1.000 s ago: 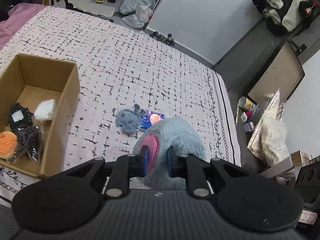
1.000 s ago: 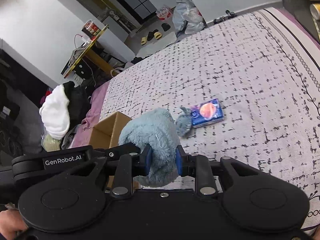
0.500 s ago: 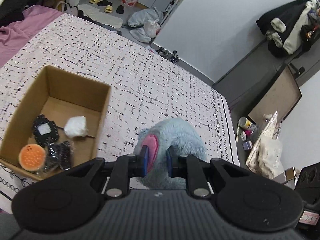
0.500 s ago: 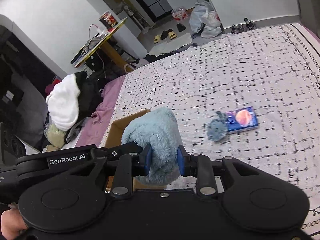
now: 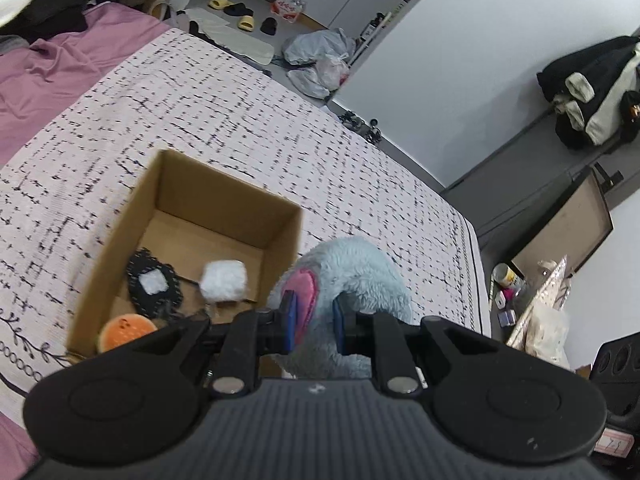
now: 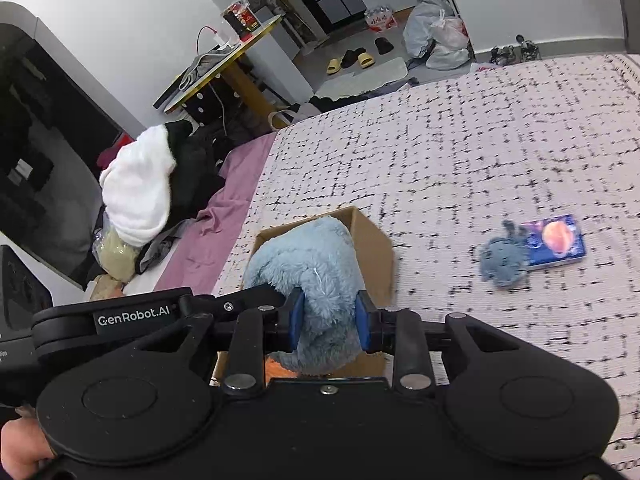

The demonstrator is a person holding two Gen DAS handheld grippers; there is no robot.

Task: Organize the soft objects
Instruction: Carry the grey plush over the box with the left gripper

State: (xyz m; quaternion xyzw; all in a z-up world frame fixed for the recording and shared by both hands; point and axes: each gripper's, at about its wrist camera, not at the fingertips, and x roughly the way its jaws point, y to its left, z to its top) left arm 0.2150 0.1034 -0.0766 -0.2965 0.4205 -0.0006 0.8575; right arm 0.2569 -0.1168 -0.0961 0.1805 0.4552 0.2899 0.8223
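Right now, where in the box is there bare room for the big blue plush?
The far half of the box floor, along its back wall, is bare. The near half is crowded: black pouch, white puff, orange toy. Both grippers, left and right, grip the plush.

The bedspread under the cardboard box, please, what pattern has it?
Pale pink bedspread with black broken grid dashes; clearest in the left wrist view.

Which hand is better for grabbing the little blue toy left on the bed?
Probably right: the little blue toy shows only in its view. But both the right gripper and the left gripper are pinching the big blue plush.
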